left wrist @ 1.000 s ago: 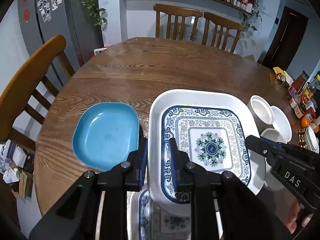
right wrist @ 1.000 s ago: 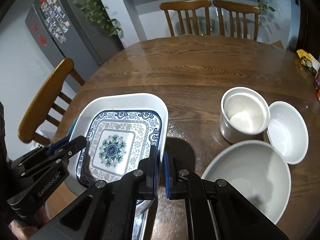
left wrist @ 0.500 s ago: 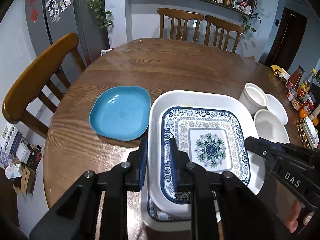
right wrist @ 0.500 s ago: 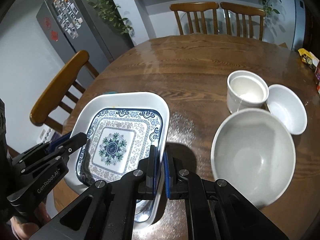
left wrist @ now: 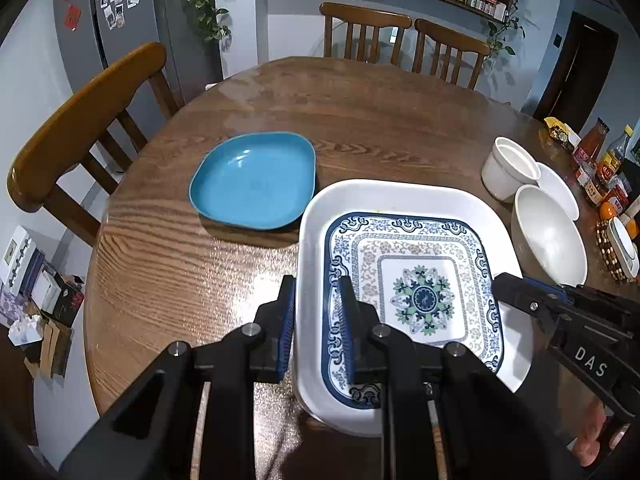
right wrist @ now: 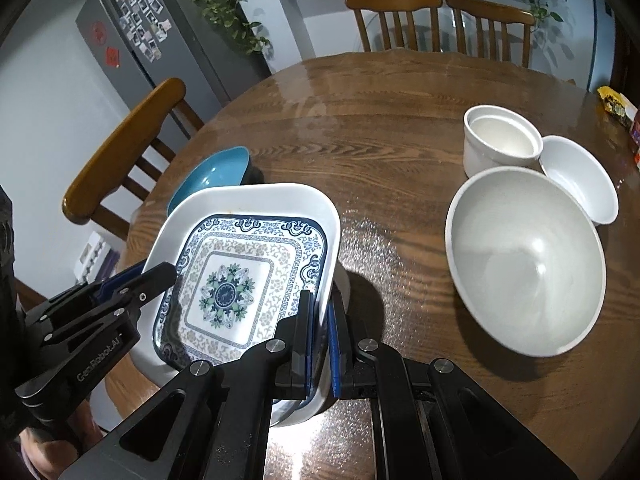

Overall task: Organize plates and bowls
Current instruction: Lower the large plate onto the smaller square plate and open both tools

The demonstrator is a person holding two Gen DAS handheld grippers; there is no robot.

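The round wooden table (left wrist: 360,120) carries everything. Over its near edge hangs the patterned square plate (left wrist: 416,280), now lifted clear of the matching plate it lay on a second ago, which has dropped from sight. So the stack is splitting. The big white bowl (right wrist: 524,260), blue plate (left wrist: 256,180), cup (right wrist: 500,144) and small bowl (right wrist: 580,176) sit farther in. The left gripper (left wrist: 316,324) and right gripper (right wrist: 320,336) each clamp the plate's rim.

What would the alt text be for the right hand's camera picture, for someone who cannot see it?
Two black grippers hold a white square plate with a blue floral pattern by opposite edges, above a round wooden table. To the right stand a large white bowl, a smaller bowl and a white cup.
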